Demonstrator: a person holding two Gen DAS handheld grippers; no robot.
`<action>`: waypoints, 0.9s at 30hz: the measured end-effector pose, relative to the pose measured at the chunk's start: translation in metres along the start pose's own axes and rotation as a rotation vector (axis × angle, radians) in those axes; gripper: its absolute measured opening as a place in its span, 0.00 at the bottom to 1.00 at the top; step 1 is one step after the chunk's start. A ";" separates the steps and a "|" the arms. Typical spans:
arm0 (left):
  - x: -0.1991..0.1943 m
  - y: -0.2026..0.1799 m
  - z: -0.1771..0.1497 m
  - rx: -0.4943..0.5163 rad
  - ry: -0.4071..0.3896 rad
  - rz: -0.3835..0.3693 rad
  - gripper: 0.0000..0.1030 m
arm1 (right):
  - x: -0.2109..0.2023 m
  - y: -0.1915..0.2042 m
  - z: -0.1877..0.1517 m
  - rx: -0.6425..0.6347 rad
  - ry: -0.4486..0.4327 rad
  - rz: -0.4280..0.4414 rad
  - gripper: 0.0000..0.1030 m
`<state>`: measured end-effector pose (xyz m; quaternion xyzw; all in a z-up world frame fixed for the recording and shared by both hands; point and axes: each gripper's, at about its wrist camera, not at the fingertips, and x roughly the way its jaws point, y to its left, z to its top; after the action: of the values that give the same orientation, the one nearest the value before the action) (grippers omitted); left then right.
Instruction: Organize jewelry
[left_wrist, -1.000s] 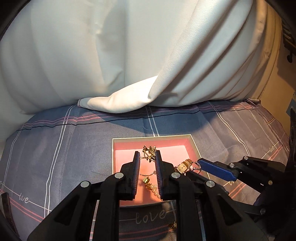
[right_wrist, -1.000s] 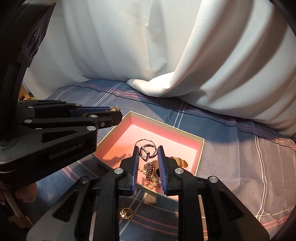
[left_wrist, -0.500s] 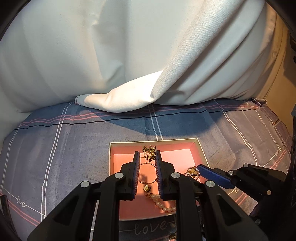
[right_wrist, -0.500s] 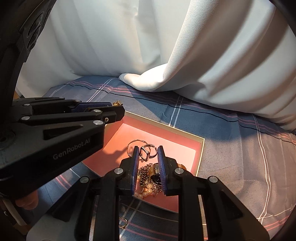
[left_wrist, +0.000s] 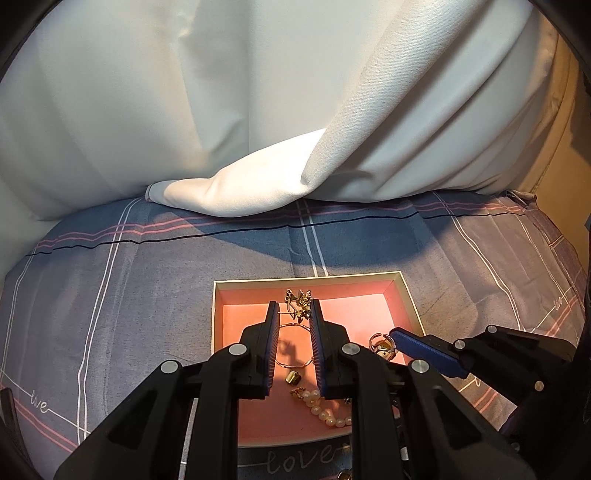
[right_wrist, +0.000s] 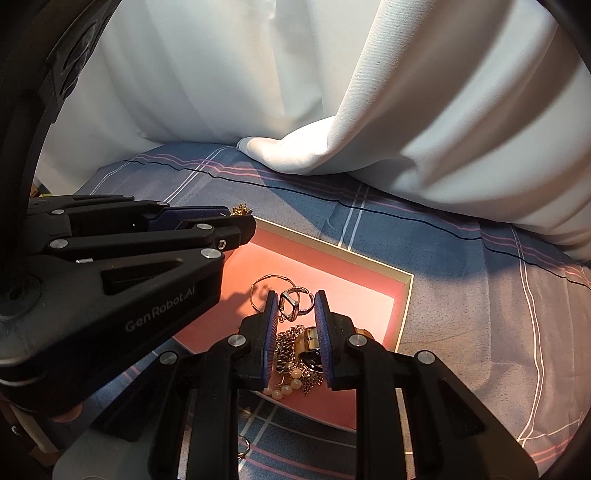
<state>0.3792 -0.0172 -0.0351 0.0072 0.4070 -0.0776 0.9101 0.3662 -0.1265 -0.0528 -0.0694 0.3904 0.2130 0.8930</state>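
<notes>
- Step: both hand-held grippers hover over the pink-lined jewelry box (left_wrist: 402, 295) on the bed.
- Left hand-held gripper (left_wrist: 293, 310) pinches a gold earring (left_wrist: 299, 301).
- Right hand-held gripper (right_wrist: 295, 306) grips a silver ring (right_wrist: 291, 304).
- Next, probably: lower and release both inside.

One tray (left_wrist: 404, 291), two grippers over it — left (left_wrist: 293, 308), right (right_wrist: 295, 299). One pearl strand (left_wrist: 325, 408), one silver ring (right_wrist: 291, 302) showing.
</notes>
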 end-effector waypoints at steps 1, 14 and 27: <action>0.001 0.000 0.000 -0.001 0.004 -0.005 0.16 | 0.001 0.000 0.000 0.002 0.003 0.000 0.21; -0.024 0.013 -0.025 -0.036 -0.026 -0.031 0.86 | -0.019 -0.007 -0.054 0.031 0.011 -0.044 0.73; -0.008 0.021 -0.158 -0.023 0.168 -0.007 0.85 | -0.002 0.023 -0.143 -0.024 0.122 0.068 0.70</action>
<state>0.2604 0.0171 -0.1359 0.0017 0.4826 -0.0754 0.8726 0.2591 -0.1482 -0.1485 -0.0797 0.4436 0.2433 0.8589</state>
